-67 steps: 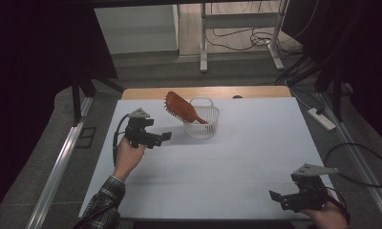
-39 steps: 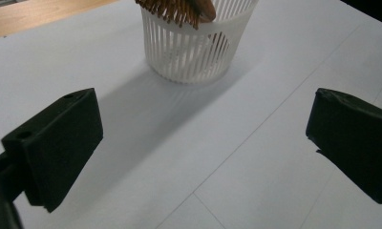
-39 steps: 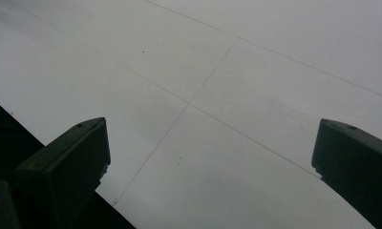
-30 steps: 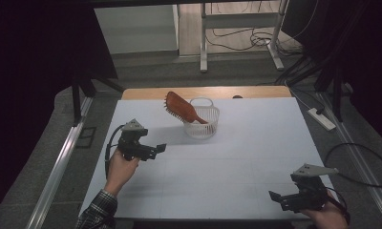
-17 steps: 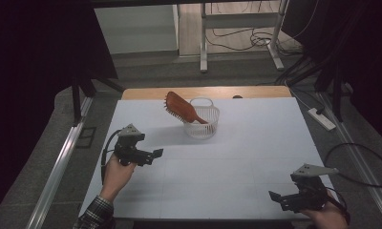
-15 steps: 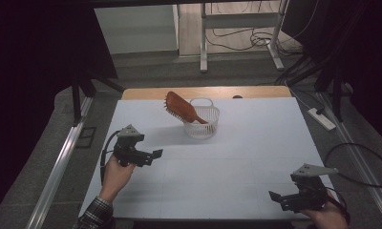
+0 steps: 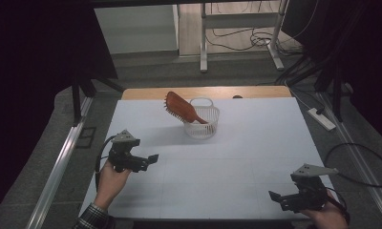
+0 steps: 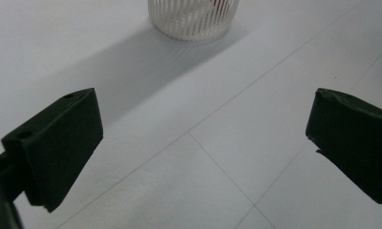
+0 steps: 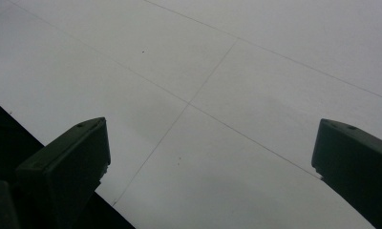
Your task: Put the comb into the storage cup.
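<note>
A red-brown hairbrush (image 7: 180,109) leans handle-down in a small white slatted basket (image 7: 202,125) at the back middle of the white table (image 7: 256,143); its bristled head sticks out up and to the left. My left gripper (image 7: 150,161) hovers open over the table's left side, well short of the basket (image 8: 194,18), with nothing between its jaws. Near the front right corner my right gripper (image 7: 275,198) is open too, over bare table (image 9: 237,95).
A wooden strip (image 7: 203,91) runs along the table's far edge. A metal rail (image 7: 60,167) flanks the left side, and a power strip (image 7: 321,119) with cables lies on the floor to the right.
My left gripper has drawn back from beside the basket toward the front left of the table. The right gripper has stayed put.
</note>
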Tool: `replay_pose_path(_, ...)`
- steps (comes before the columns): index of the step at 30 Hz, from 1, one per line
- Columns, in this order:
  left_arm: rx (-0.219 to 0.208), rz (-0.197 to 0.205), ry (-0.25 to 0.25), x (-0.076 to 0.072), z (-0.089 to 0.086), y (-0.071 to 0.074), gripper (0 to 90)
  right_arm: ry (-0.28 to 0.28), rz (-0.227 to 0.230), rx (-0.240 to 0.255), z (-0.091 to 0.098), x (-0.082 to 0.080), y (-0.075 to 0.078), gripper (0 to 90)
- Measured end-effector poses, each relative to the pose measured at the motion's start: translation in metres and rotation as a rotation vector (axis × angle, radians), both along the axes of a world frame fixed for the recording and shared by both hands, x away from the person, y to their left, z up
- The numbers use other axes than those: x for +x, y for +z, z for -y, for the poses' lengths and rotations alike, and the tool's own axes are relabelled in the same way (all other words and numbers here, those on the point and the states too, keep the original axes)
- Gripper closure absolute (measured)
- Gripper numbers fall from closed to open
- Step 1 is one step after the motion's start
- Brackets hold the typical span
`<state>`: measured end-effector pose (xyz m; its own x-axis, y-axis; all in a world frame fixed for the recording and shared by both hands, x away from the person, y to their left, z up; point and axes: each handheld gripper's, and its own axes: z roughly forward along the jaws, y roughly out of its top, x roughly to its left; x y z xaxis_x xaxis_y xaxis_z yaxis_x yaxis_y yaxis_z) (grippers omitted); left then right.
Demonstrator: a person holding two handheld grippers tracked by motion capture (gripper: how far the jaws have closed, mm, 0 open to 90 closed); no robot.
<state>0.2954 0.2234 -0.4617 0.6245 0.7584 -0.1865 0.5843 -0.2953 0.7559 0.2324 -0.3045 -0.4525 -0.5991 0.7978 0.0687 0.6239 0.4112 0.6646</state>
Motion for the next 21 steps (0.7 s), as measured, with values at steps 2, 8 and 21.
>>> replay_pose_path(2,0.001,-0.002,-0.001,-0.002,-0.001,0.000,0.0,0.000,0.000,-0.001,0.000,0.000,0.000,0.0)
replay_pose_path(8,-0.005,-0.009,0.003,-0.008,-0.004,-0.002,0.0,0.000,0.004,-0.001,0.000,0.000,0.000,0.0)
replay_pose_path(21,0.001,-0.015,0.026,-0.024,-0.014,-0.004,0.0,0.002,0.007,-0.003,-0.001,0.000,0.000,0.0)
